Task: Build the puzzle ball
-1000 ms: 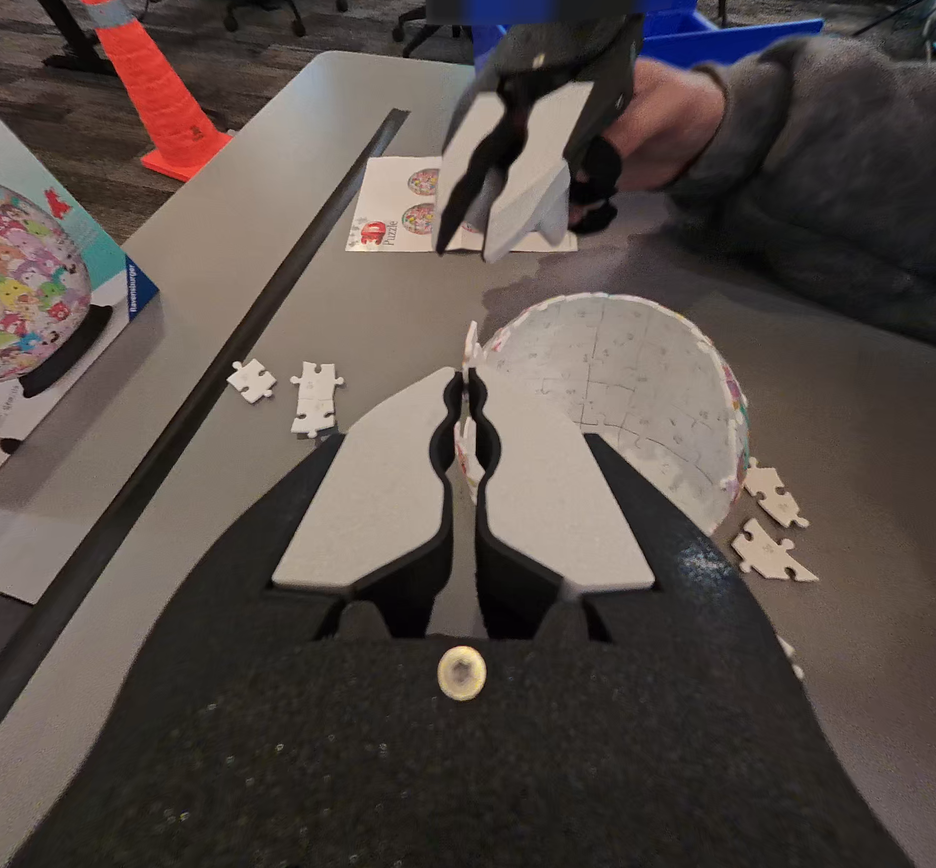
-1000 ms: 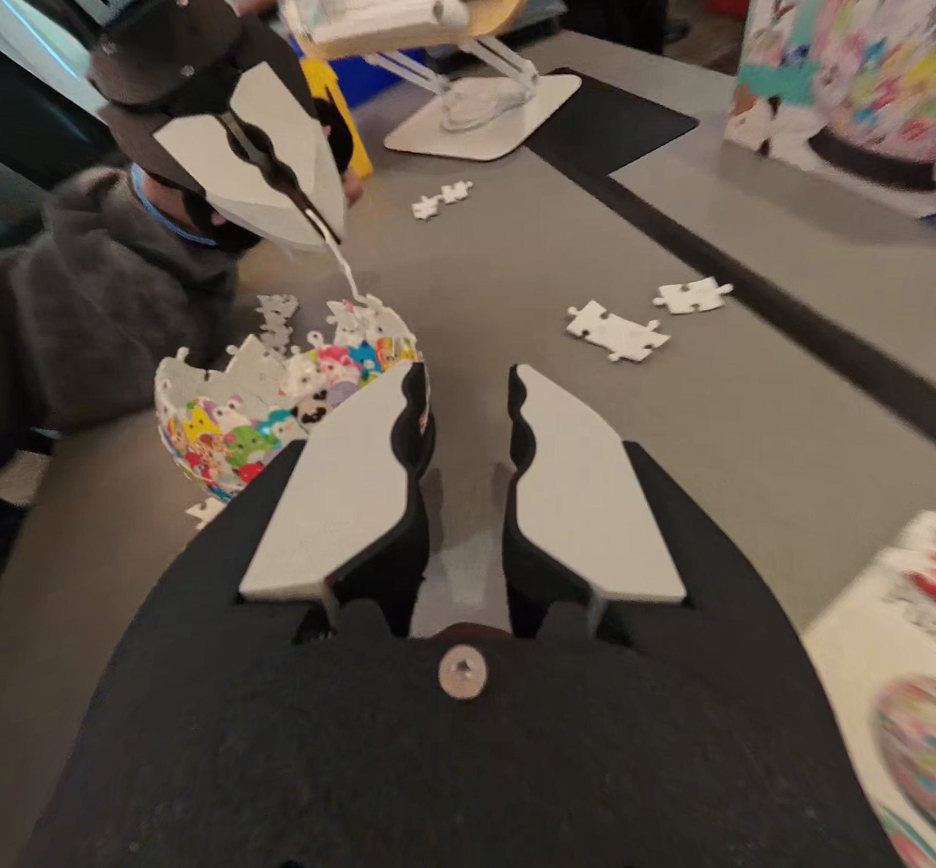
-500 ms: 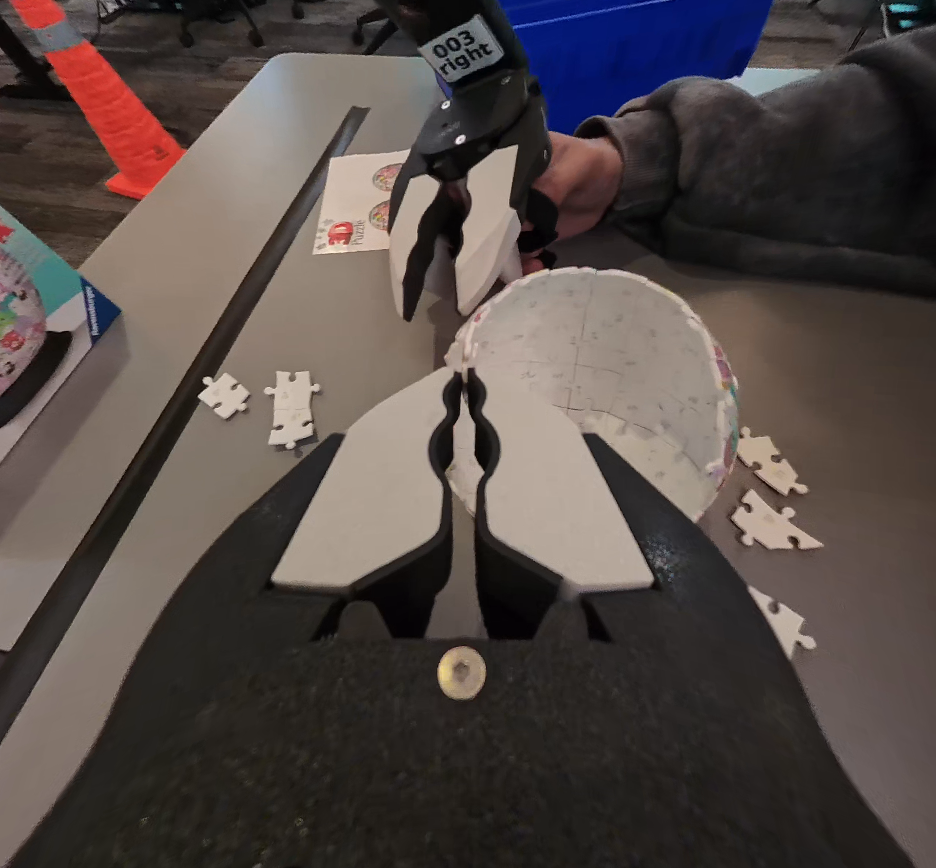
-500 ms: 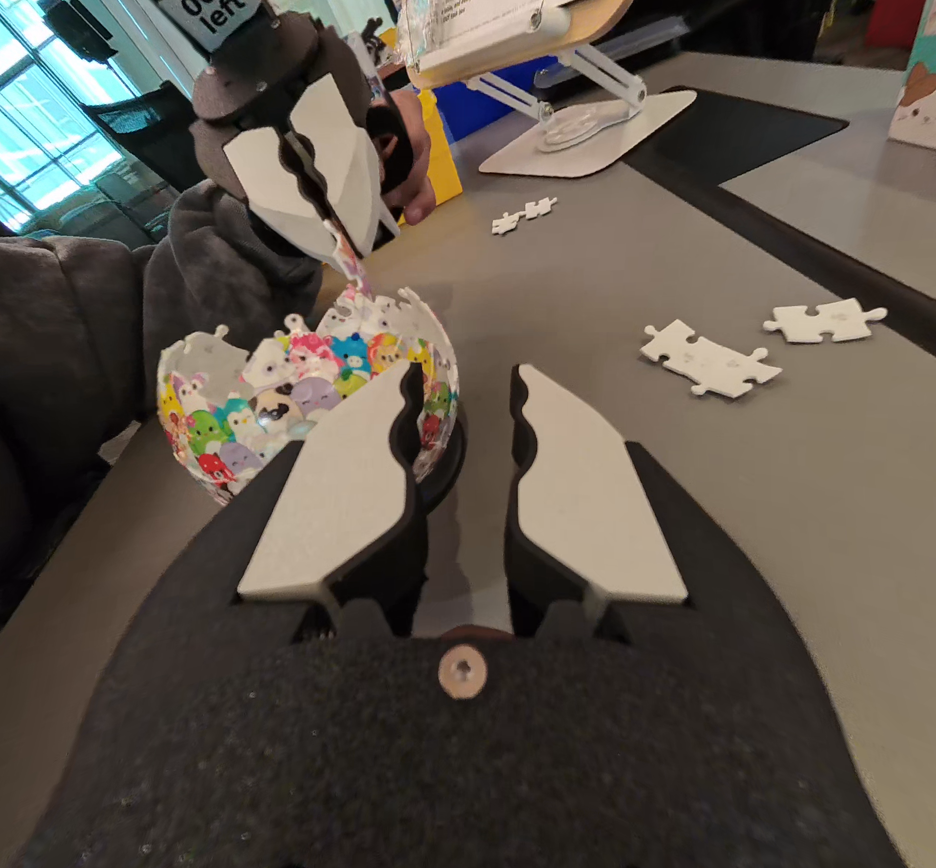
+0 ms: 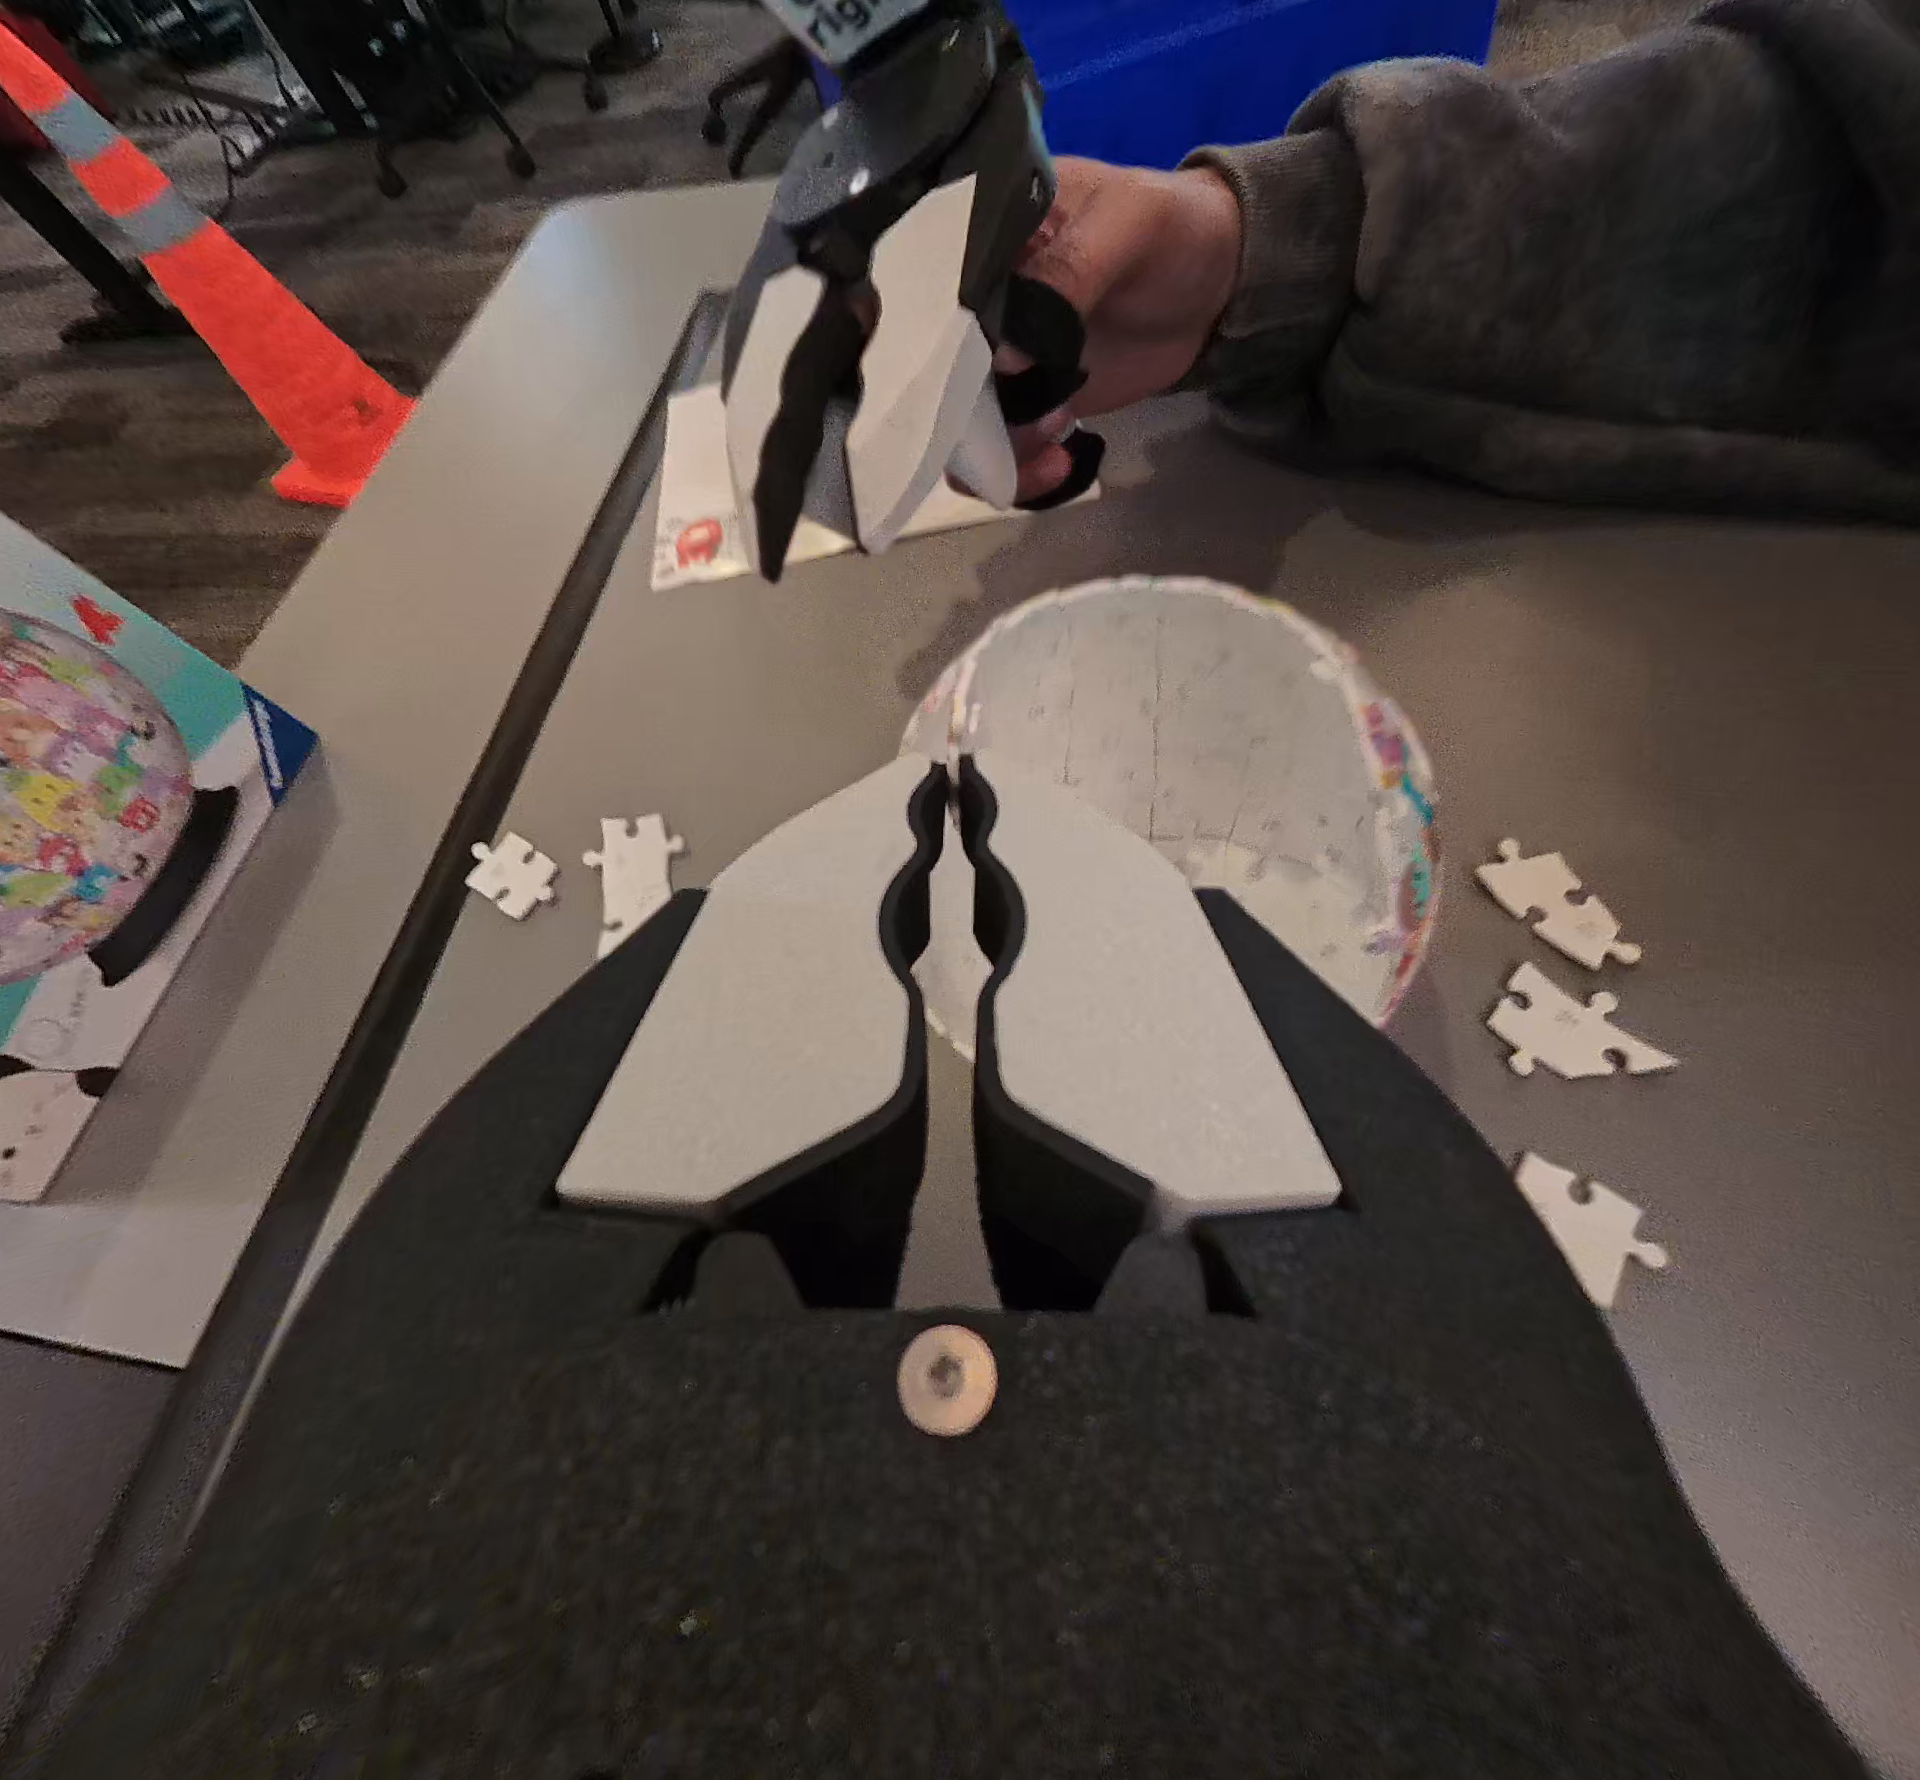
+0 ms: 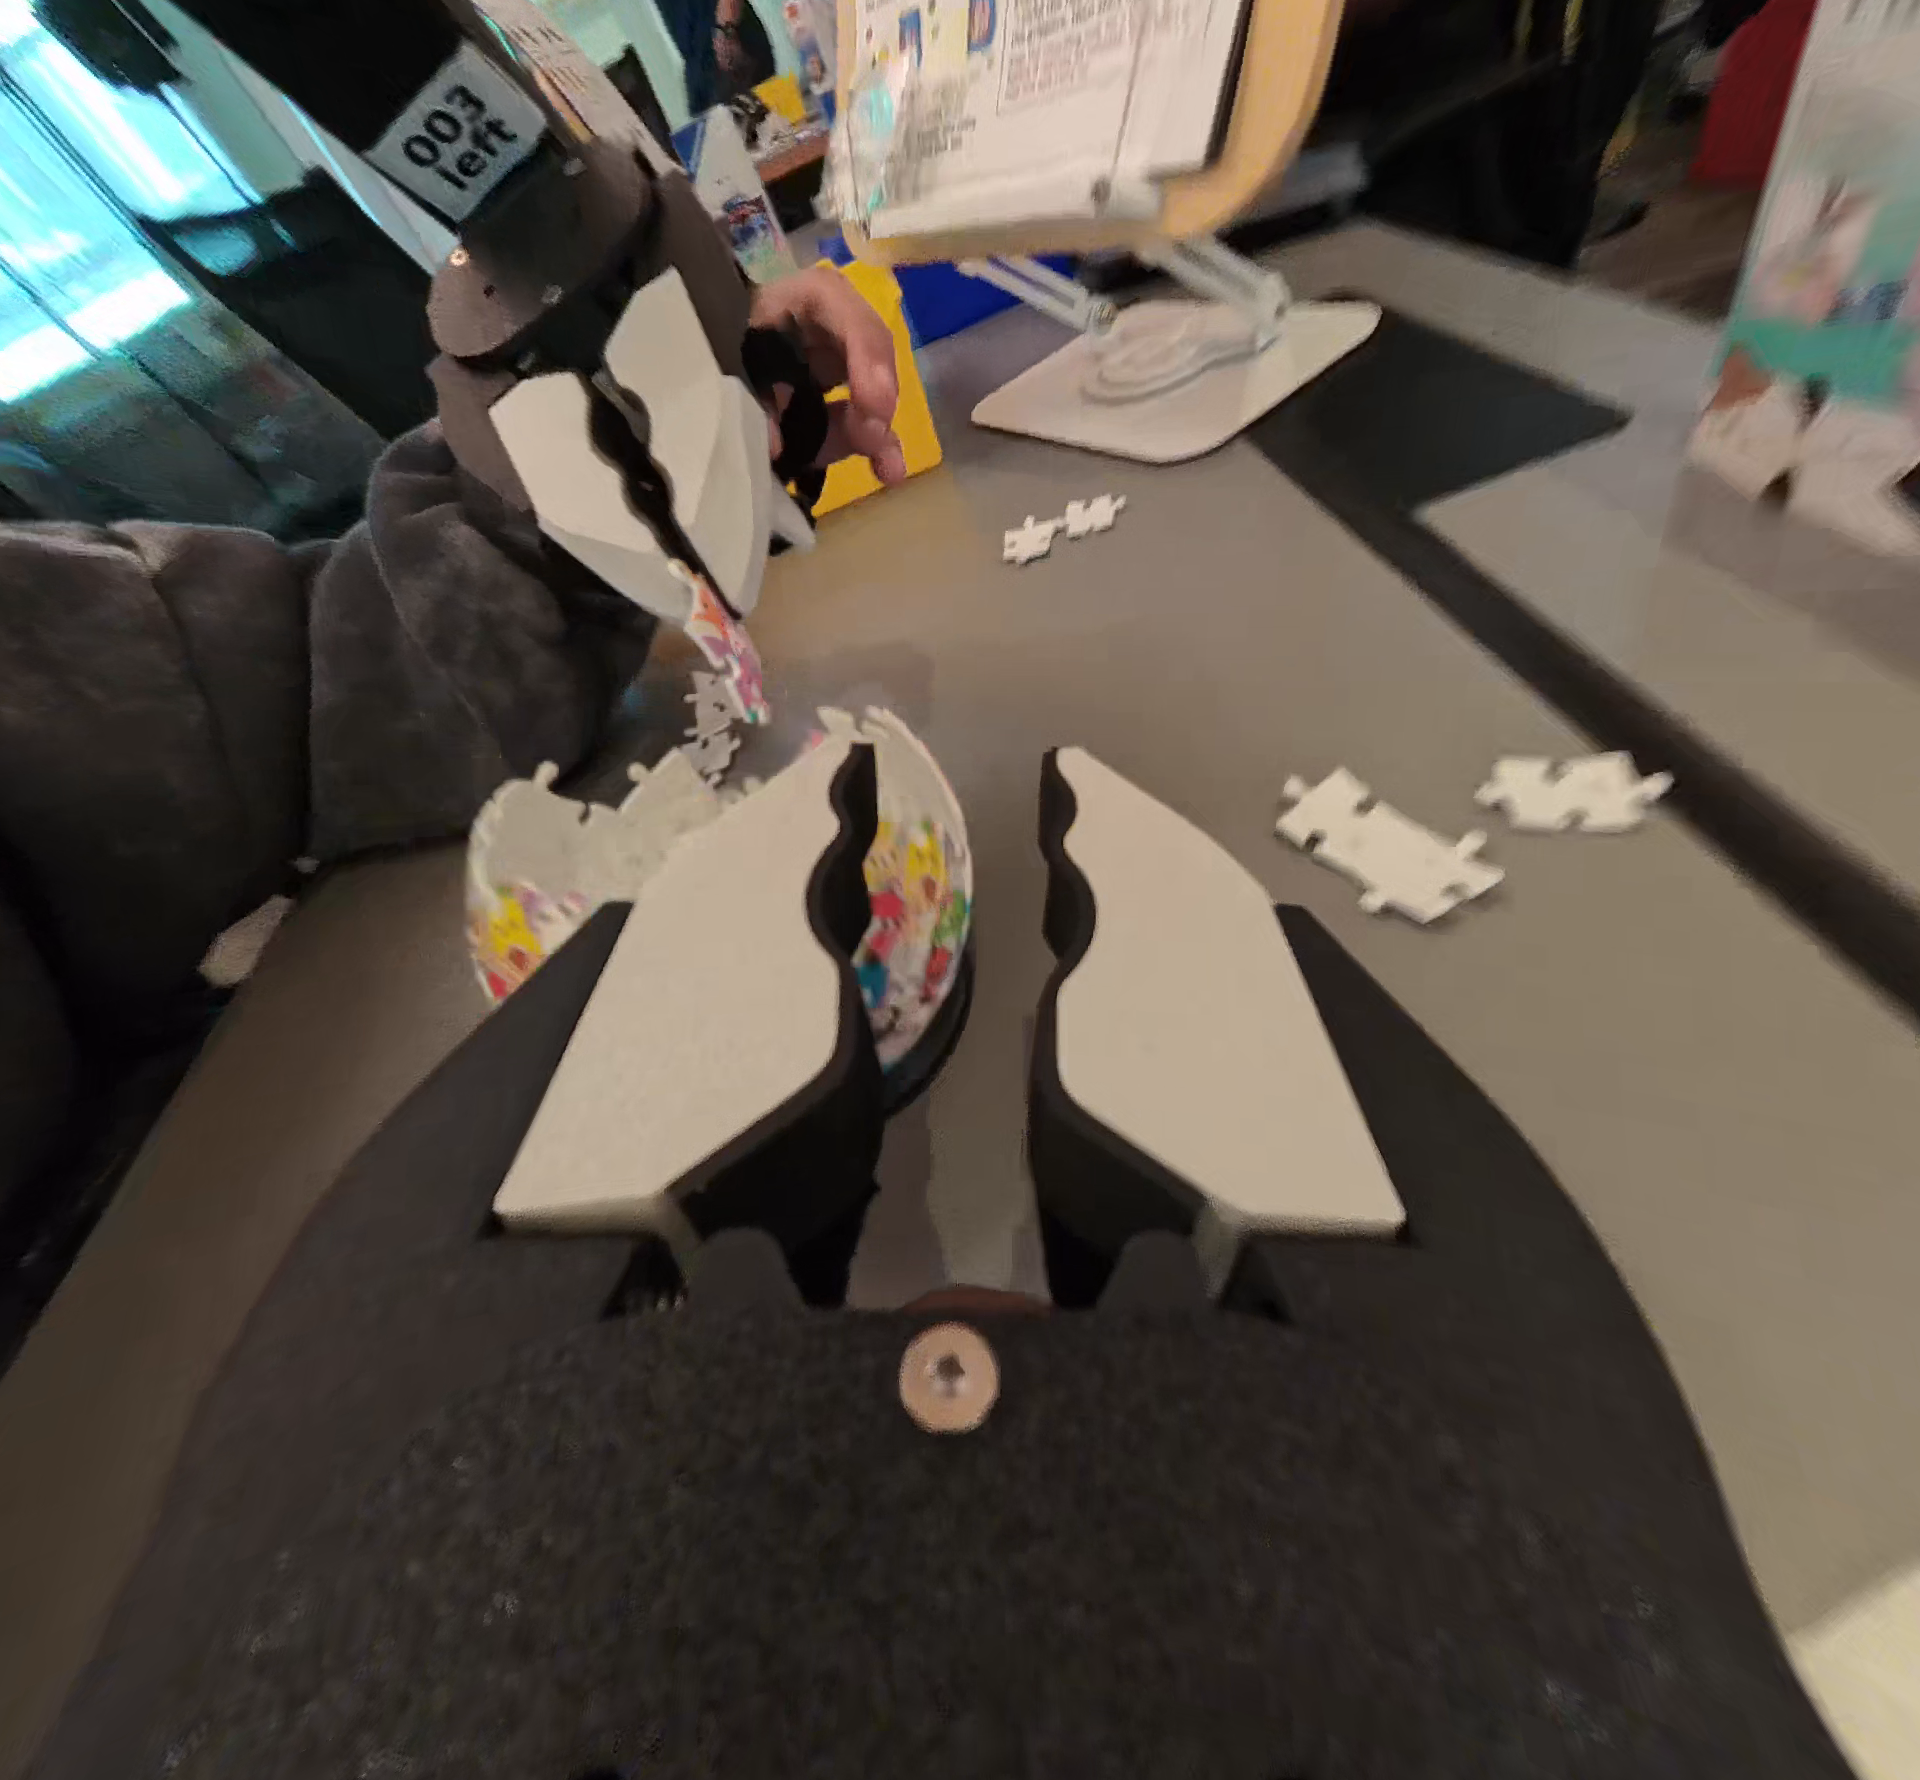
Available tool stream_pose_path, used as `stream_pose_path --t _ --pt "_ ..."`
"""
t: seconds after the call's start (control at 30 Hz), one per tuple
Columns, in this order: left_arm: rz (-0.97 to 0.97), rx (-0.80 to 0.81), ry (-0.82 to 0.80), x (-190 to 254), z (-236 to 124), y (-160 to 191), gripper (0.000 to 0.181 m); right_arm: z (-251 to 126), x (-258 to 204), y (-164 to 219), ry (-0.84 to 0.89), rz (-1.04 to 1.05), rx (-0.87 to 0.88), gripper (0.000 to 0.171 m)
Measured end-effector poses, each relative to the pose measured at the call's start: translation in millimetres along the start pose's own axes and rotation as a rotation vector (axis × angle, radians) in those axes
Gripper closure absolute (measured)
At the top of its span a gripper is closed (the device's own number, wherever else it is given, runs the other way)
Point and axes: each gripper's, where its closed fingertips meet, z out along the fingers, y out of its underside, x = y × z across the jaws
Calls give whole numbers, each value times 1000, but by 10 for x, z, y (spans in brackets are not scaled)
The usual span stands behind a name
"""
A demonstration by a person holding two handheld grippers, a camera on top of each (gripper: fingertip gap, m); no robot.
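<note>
Your left gripper (image 6: 717, 587) pinches a piece (image 6: 732, 665) just above the rim of the half-built ball (image 5: 1195, 774), which sits on the table (image 5: 1558, 639). Your right gripper (image 6: 956, 774) hangs beside it, fingers spread and empty. Push down off-line and the shell could tip, or the tabs could miss and buckle the rim.

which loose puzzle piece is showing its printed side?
The puzzle piece pinched in the left tongs above the half-built ball; the loose pieces on the table lie white-side up.

matt grey table (image 5: 1558, 650), fuzzy cloth sleeve (image 5: 1610, 276)
</note>
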Motion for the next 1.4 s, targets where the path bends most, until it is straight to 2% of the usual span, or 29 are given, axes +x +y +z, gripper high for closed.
stream_pose_path --t 0.13,0.27,0.5,0.67,0.8,1.0,1.1,1.23,1.33,1.4 --pt "12 59 12 63 -144 -223 180 8 -475 -454 80 -304 -140 146" --pt "29 52 -2 76 -172 -248 179 234 -820 -393 77 -426 -475 147" --pt "51 12 -1 112 -103 -194 179 379 -848 -332 142 -541 -799 160" --pt "53 20 6 142 -76 -221 179 348 -775 -260 159 -543 -994 161" --pt "50 11 -3 125 -87 -219 179 355 -765 -234 146 -552 -1066 171" --pt "14 11 -4 90 -124 -222 179 389 -751 -273 157 -557 -1050 171" --pt "14 15 -19 53 -142 -218 179 406 -786 -245 143 -527 -1032 154" --pt "25 16 -15 77 -137 -233 179 427 -719 -209 170 -574 -1055 168" --pt "22 29 -59 32 -153 -253 179 420 -685 -252 190 -588 -1035 169" --pt "-28 38 -111 -64 -228 -235 168 347 -636 -306 220 -574 -1001 169"
